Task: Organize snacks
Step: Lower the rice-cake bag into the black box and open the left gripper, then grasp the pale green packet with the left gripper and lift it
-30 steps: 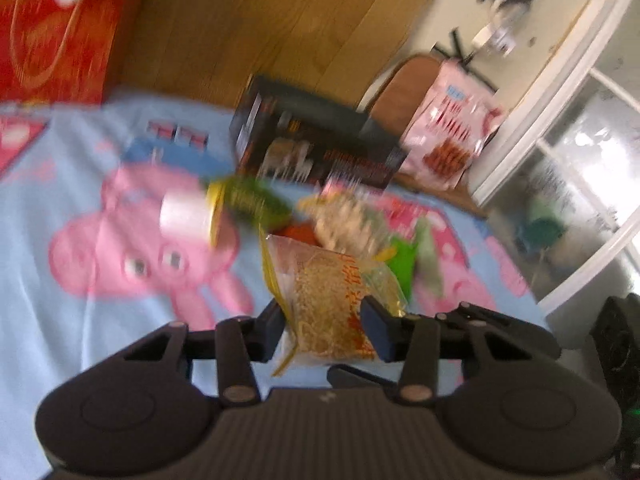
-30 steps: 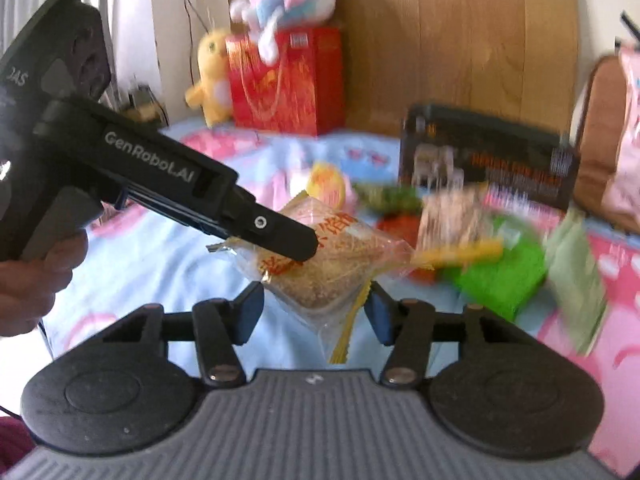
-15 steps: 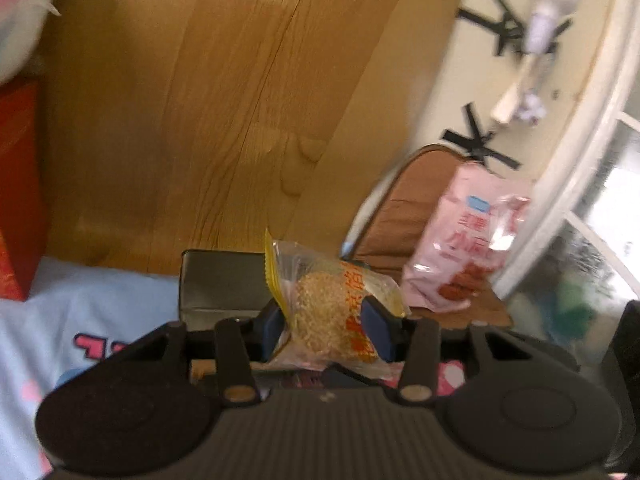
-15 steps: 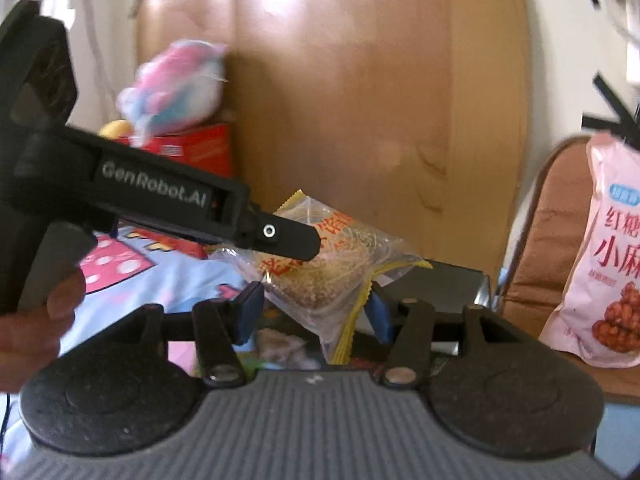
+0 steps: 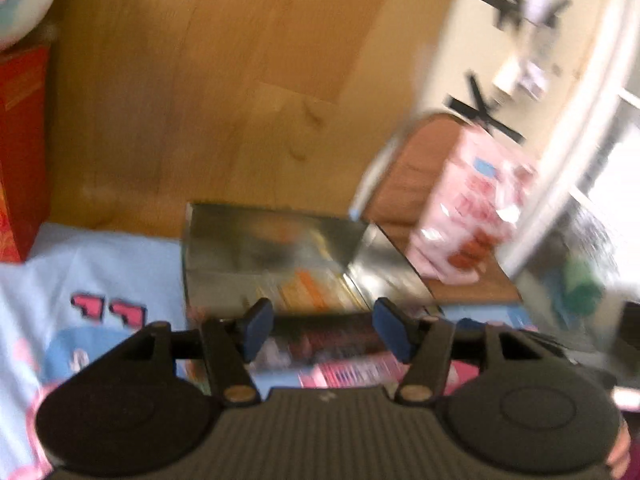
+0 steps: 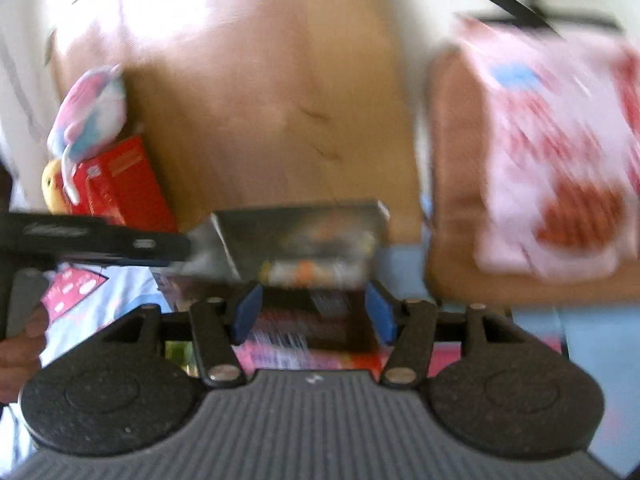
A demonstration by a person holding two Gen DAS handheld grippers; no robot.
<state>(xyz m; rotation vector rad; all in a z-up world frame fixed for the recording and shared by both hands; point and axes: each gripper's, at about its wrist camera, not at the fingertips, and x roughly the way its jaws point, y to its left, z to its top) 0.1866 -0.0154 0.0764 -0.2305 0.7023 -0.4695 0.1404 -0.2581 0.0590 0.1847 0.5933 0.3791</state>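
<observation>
Over the open black box [image 5: 280, 256] at twelve o'clock, I am hovering both the left gripper [image 5: 322, 330] and the right gripper [image 6: 314, 312] wide and empty, presumably ready to fetch more snacks.

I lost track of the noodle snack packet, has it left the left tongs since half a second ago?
Yes. The left tongs are open and empty above the open dark box; a blurred orange packet lies inside, probably that snack.

My left gripper [image 5: 322, 330] no longer holds the noodle packet; its jaws now stand apart with nothing between them. The packet now lies inside the open box [image 5: 276, 256] just beyond. My right gripper [image 6: 314, 314] has closed in on the box [image 6: 304, 240].
</observation>
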